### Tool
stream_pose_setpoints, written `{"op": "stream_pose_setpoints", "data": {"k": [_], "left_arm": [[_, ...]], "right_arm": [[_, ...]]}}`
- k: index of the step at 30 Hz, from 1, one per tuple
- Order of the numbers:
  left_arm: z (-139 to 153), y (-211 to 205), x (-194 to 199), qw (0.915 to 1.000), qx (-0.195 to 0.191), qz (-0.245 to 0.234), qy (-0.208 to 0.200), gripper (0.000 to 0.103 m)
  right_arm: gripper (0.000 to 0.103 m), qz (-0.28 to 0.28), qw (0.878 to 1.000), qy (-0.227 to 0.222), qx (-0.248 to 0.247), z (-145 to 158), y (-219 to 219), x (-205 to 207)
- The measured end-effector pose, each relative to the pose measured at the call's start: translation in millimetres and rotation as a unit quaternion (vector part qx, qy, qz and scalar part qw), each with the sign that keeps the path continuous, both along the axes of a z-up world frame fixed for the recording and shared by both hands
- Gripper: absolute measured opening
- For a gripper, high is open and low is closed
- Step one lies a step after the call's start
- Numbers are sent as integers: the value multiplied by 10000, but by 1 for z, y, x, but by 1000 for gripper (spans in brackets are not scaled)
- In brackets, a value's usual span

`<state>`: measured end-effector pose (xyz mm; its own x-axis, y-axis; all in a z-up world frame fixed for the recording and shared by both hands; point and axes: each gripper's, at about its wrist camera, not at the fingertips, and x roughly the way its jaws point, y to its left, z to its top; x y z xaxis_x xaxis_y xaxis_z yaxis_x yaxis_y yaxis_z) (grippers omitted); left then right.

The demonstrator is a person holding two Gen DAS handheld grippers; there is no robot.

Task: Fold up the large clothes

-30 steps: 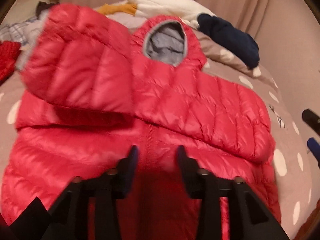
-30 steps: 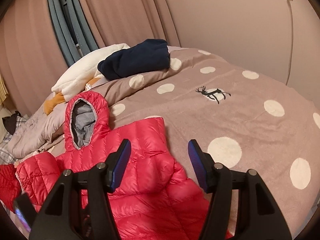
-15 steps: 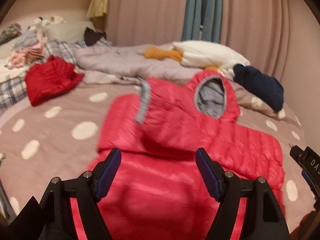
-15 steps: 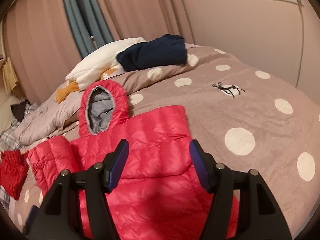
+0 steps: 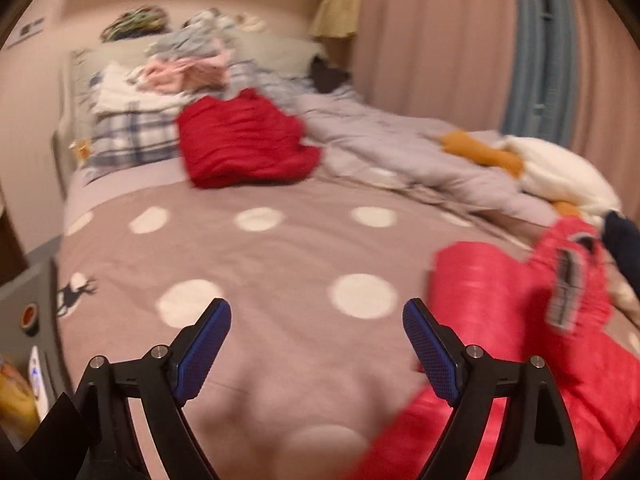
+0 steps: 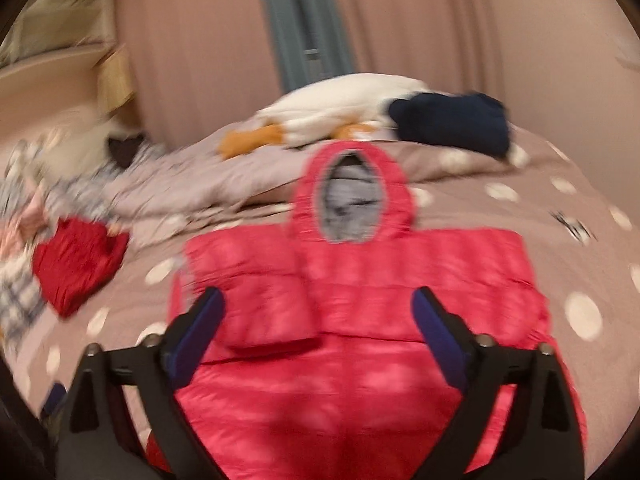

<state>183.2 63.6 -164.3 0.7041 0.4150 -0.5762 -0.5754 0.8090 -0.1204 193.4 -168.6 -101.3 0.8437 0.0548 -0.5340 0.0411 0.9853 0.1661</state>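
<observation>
Your left claw (image 5: 316, 332) is spread, empty, over the polka-dot bedspread (image 5: 256, 264). Your right claw (image 6: 318, 320) is spread above the red hooded puffer jacket (image 6: 360, 300), lying flat, sleeve folded in.

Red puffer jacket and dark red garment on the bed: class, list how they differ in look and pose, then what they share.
The red puffer jacket is bright pinkish red; the dark red garment is deeper red. The jacket lies spread flat with a grey-lined hood showing; the garment sits bunched in a heap. The jacket lies in front of the right gripper; the garment lies far off to the side. Both rest on the spotted bedspread.
</observation>
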Motion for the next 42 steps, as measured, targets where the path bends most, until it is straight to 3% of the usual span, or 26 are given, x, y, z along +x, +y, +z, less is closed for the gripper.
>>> {"op": "stream_pose_setpoints", "data": {"k": [7, 11, 13, 14, 16, 17, 18, 19, 22, 27, 31, 34, 37, 38, 40, 42], "left_arm": [[-17, 44, -6, 9987, -270, 355, 251, 87], [-24, 52, -7, 9978, -379, 377, 389, 87], [-26, 56, -6, 9968, -503, 404, 468, 87], [-27, 57, -5, 9964, -559, 403, 493, 87], [-27, 58, -3, 9962, -645, 382, 450, 87], [-25, 57, -3, 9963, -652, 374, 420, 87], [-24, 57, -2, 9964, -652, 354, 408, 87], [-23, 53, -1, 9967, -649, 296, 395, 87], [-21, 43, 1, 9971, -657, 118, 368, 87], [-17, 21, 4, 9980, -486, -200, 352, 87], [-16, 5, 7, 9978, -406, -356, 382, 87], [-16, -4, 9, 9968, -468, -504, 401, 87], [-15, -15, 10, 9969, -393, -568, 381, 87], [-14, -17, 9, 9970, -361, -582, 370, 87], [-12, -23, 8, 9971, -293, -642, 295, 87], [-10, -27, 8, 9970, -269, -688, 241, 87]], "right_arm": [[102, 877, 9946, 401, -382, -29, 70, 32], [101, 929, 9918, 632, -613, -55, 91, 55], [100, 759, 9900, 685, -968, -64, 97, 65], [95, 538, 9886, 695, -1226, -68, 95, 70], [67, 152, 9861, 769, -1462, -72, 82, 78], [57, 88, 9871, 815, -1375, -72, 74, 80], [35, 27, 9908, 828, -1074, -70, 60, 80], [25, -40, 9934, 813, -809, -67, 49, 79], [14, -457, 9966, 644, -222, -53, 10, 74], [13, -1300, 9899, 429, 368, -33, -61, 54], [13, -1830, 9771, 594, 913, -42, -116, 36], [16, -1990, 9672, 1009, 1212, -61, -147, 27], [28, -2294, 9565, 1171, 1367, -74, -165, 15], [33, -2364, 9563, 1154, 1278, -74, -167, 14], [57, -2595, 9549, 1082, 952, -67, -167, 8], [62, -2790, 9536, 947, 621, -60, -169, 3]]}}
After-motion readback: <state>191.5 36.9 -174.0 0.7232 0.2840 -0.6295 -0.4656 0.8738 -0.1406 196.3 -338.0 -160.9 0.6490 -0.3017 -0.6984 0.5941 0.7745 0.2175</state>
